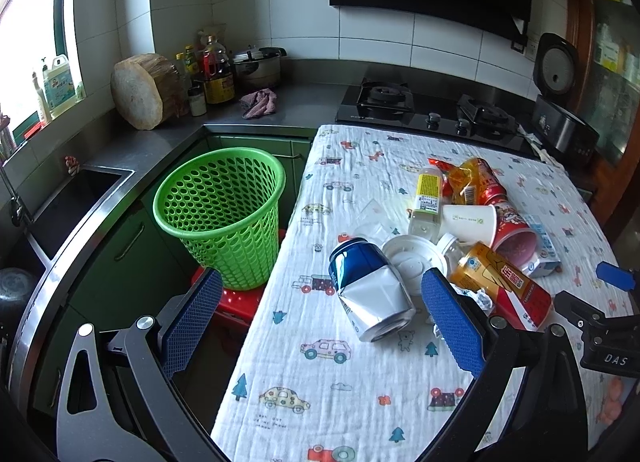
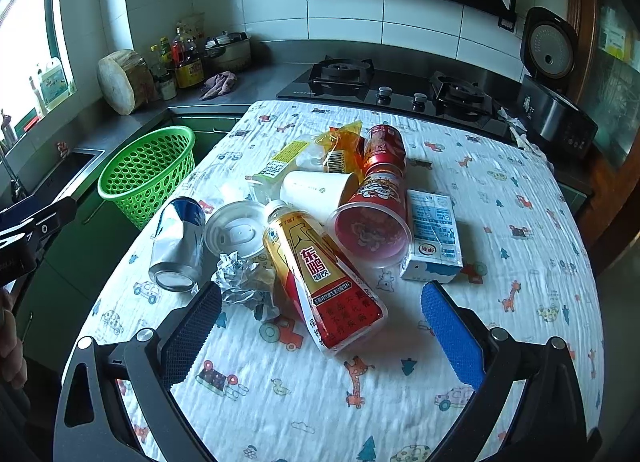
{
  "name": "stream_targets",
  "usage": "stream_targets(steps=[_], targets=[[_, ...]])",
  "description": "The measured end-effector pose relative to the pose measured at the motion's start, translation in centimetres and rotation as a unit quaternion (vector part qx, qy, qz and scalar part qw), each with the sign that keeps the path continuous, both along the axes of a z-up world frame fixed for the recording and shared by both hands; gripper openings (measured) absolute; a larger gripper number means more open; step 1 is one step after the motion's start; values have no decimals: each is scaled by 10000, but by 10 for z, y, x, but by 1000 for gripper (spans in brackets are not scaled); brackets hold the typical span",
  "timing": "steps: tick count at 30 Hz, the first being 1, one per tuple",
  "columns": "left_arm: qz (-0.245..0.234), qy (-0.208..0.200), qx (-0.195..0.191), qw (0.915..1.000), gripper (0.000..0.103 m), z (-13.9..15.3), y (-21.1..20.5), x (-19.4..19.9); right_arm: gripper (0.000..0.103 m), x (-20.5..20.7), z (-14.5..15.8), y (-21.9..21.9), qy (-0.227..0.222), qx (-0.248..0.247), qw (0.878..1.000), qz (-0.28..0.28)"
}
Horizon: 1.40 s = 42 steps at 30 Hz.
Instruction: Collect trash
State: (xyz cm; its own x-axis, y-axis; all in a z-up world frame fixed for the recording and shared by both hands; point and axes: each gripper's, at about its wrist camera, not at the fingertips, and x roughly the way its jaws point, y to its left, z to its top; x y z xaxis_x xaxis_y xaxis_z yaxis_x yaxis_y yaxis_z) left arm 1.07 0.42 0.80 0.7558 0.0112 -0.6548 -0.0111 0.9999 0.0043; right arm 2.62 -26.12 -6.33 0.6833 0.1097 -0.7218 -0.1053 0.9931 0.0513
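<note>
A pile of trash lies on the table: a dented blue and silver can (image 1: 370, 288) (image 2: 179, 244), a white lid (image 1: 414, 262) (image 2: 236, 231), an orange and red drink bottle (image 1: 502, 284) (image 2: 324, 282), crumpled foil (image 2: 240, 282), a white paper cup (image 2: 316, 190), a red cup (image 2: 374, 218), a milk carton (image 2: 434, 236). A green mesh basket (image 1: 220, 214) (image 2: 148, 170) stands left of the table. My left gripper (image 1: 320, 318) is open, with the can between its fingers' line. My right gripper (image 2: 320, 322) is open over the bottle's near end.
The table wears a white cartoon-print cloth (image 1: 320, 382) (image 2: 500, 302). The basket sits on a red stool (image 1: 236, 302). A sink (image 1: 68, 202) and steel counter lie left, a gas hob (image 1: 428, 110) behind the table, a rice cooker (image 1: 560, 102) at right.
</note>
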Motion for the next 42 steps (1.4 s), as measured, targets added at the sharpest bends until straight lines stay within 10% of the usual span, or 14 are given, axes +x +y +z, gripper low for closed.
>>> stream_targets(steps=[33,42], targets=[[55,144,-159,9998,95,-11,14,19,95,19,-21,-9,207,-128,9991,356],[64,407,-306,9987,84,-29,20,26,79,41,-39,-6,566,-273,9950,778]])
